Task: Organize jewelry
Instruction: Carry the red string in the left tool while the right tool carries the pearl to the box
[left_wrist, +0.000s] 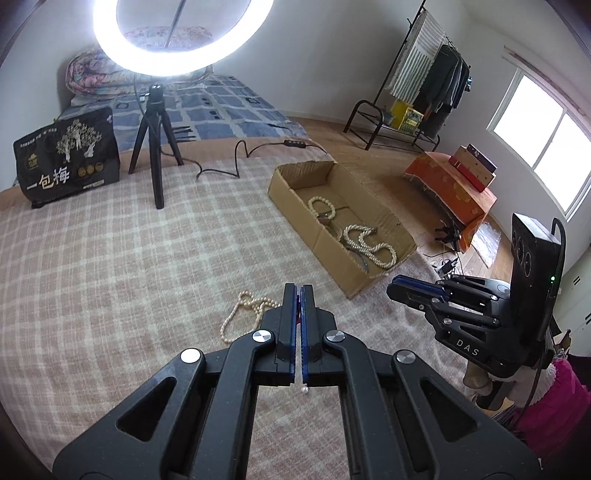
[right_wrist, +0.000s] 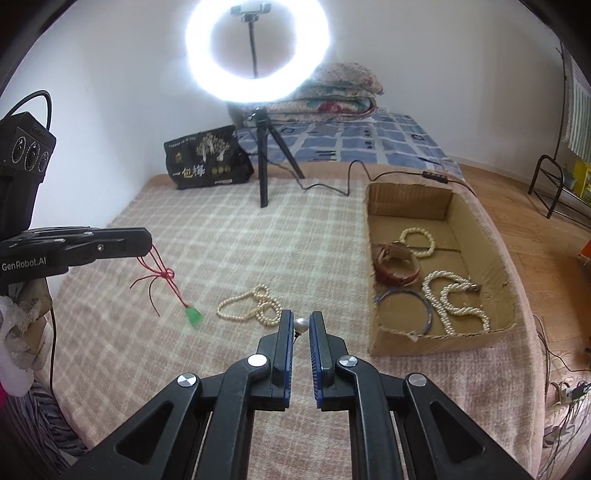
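Left gripper jaws pinch red cord — right gripper jaws, pearl.

From my feed I see a lit ring light on a black tripod standing on the checked blanket, its cable trailing across. A black printed bag stands beside it. Folded quilts lie behind; a clothes rack stands near the window.

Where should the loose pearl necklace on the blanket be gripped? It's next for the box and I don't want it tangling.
Grip the pearl necklace at its single open loop on the left, coming straight down from above. It lies flat on the blanket, and its right end is bunched into overlapping coils, so pinching there would likely snag several strands.
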